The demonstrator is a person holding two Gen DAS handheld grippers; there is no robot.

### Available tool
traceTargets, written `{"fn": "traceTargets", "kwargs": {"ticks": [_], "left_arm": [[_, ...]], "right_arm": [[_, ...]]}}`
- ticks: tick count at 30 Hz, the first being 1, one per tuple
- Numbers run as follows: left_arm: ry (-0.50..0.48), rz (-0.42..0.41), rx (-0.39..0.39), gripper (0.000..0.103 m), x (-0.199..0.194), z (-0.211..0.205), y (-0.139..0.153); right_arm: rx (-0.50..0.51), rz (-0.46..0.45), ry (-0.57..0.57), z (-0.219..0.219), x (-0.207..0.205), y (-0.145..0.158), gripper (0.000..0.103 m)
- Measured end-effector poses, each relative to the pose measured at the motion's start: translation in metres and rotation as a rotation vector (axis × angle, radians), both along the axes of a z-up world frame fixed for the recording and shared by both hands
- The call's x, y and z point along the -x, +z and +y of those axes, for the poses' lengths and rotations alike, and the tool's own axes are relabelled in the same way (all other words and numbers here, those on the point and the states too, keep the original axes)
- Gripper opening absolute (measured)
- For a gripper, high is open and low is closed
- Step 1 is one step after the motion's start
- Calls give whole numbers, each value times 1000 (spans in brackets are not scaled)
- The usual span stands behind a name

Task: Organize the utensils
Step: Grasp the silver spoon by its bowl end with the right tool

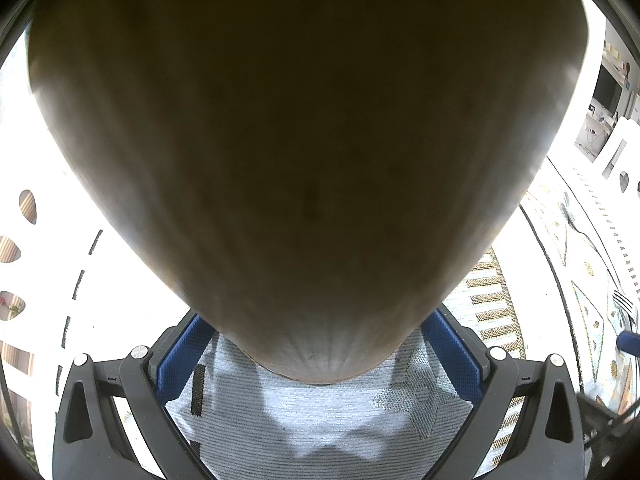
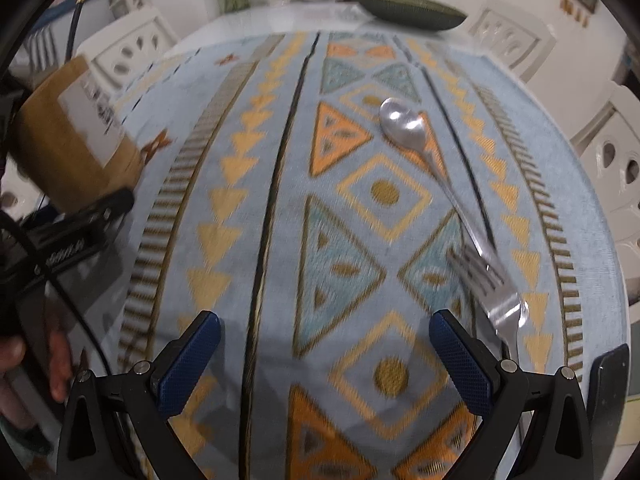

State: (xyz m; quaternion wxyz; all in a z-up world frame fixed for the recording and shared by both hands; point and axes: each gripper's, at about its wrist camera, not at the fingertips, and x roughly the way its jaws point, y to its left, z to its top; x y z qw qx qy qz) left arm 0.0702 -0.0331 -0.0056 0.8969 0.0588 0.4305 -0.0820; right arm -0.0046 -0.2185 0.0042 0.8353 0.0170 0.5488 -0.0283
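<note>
Cup (image 1: 304,152): fills the left view, top cut off, hides most of the counter (image 1: 320,420). Fork (image 2: 494,292): motion-blurred, handle end hidden behind right claw (image 2: 325,360). Spoon (image 2: 404,124): handle smeared.

Shiny metal spoon (image 2: 404,125) lies flat on the patterned tablecloth (image 2: 248,184), bowl up, handle running down toward the fork (image 2: 494,294). Fork's silver too, blurry, tines pointing at the spoon. The tan wooden holder (image 1: 304,152), labelled on one side, sits well left of the spoon.
</note>
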Motion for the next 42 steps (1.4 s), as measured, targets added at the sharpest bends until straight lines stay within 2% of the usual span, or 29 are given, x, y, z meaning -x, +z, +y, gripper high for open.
{"fn": "traceTargets", "kwargs": {"ticks": [2,4,9,12,13,15,18,22,25,29,32,34,36,42], "left_arm": [[0,0,0,102,0,0,0],[0,0,0,102,0,0,0],[0,0,0,102,0,0,0],[0,0,0,102,0,0,0],[0,0,0,102,0,0,0],[0,0,0,102,0,0,0],[0,0,0,102,0,0,0],[0,0,0,102,0,0,0],[0,0,0,102,0,0,0],[0,0,0,102,0,0,0],[1,-1,-1,102,0,0,0],[0,0,-1,102,0,1,0],[0,0,-1,102,0,0,0],[0,0,-1,102,0,0,0]], "right_arm": [[-24,52,21,-1,1,3,103],[-65,61,18,-8,4,13,101],[-59,-83,0,-43,-2,66,99],[-68,-83,24,-70,-27,77,97],[-77,-70,35,-77,-36,76,94],[-108,-17,71,-92,-58,67,74],[-112,49,83,-105,-87,51,59],[-173,100,112,-115,-115,34,59],[-168,122,147,-112,-124,25,59],[-97,125,211,-102,-138,18,52],[-44,114,229,-97,-140,18,42],[-38,110,233,-99,-140,18,39],[-40,108,225,-102,-142,19,28],[-12,78,203,-99,-139,25,28]]}}
